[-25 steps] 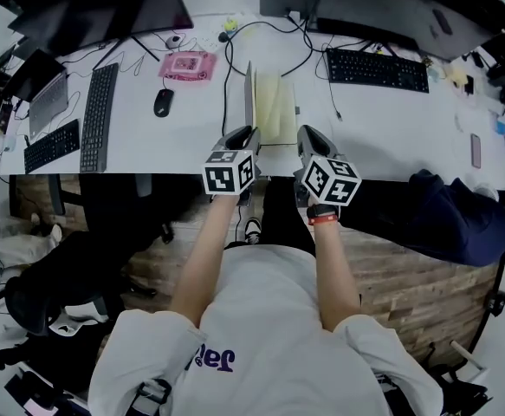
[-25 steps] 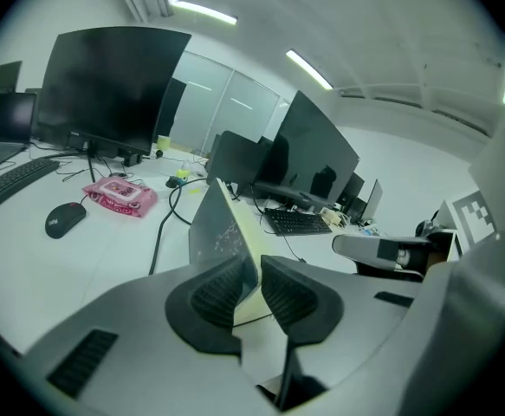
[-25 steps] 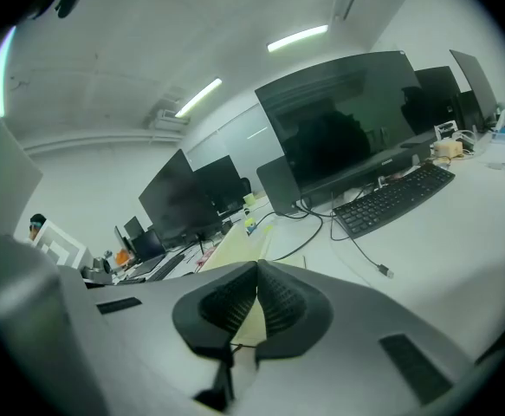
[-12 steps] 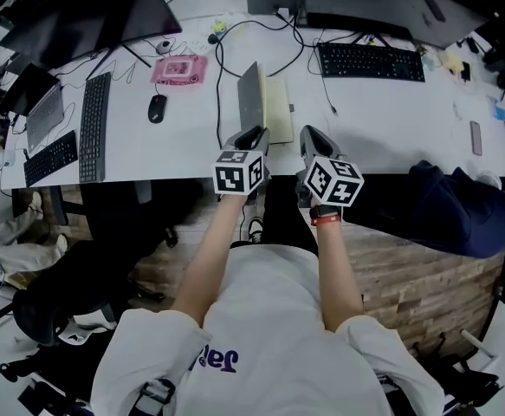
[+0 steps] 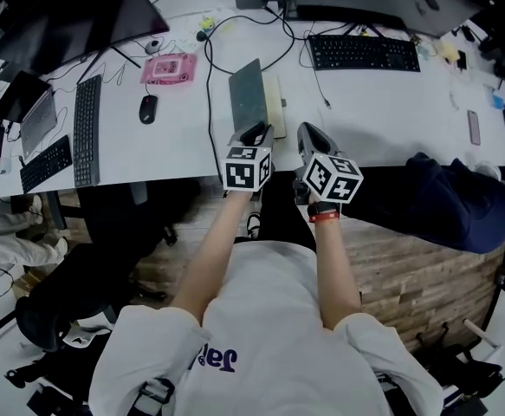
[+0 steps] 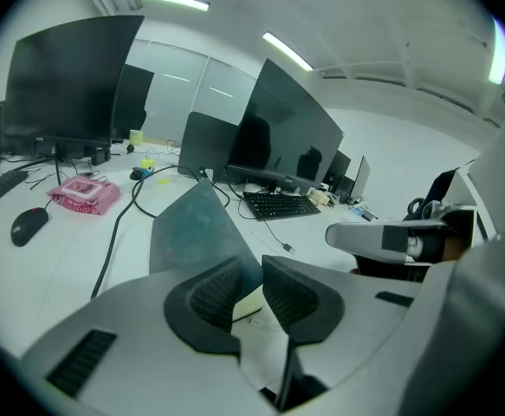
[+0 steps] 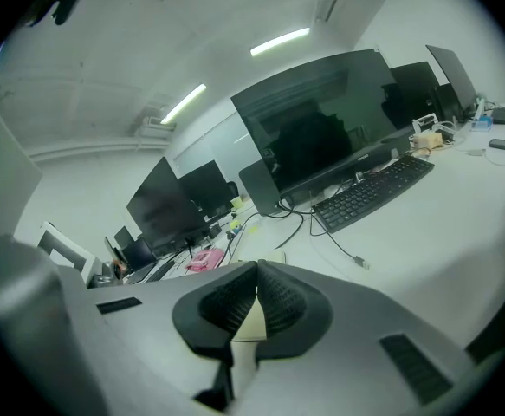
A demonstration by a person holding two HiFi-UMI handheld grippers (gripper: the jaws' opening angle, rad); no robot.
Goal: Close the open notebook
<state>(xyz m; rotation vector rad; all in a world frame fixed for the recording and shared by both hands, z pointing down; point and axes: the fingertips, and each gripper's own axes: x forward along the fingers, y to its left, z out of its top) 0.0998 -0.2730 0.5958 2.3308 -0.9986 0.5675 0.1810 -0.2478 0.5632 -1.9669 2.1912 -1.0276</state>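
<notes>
Here, left claw (image 6: 252,271) barely parted at tilted notebook cover (image 5: 246,94) — right claw (image 7: 257,269) closed.

Only text that could be read: dark-blue print (image 5: 213,358) on the white shirt (image 5: 269,319), near edge of head view, upside down. It looked like "Jas", last letter unsure. Left cube (image 5: 249,167) and right cube (image 5: 332,178) carried black-and-white square codes, no letters. Pink box (image 5: 168,68), far left, had a pattern, illegible. Keyboard (image 5: 364,53) legends were too small. Both gripper views showed nothing legible.
</notes>
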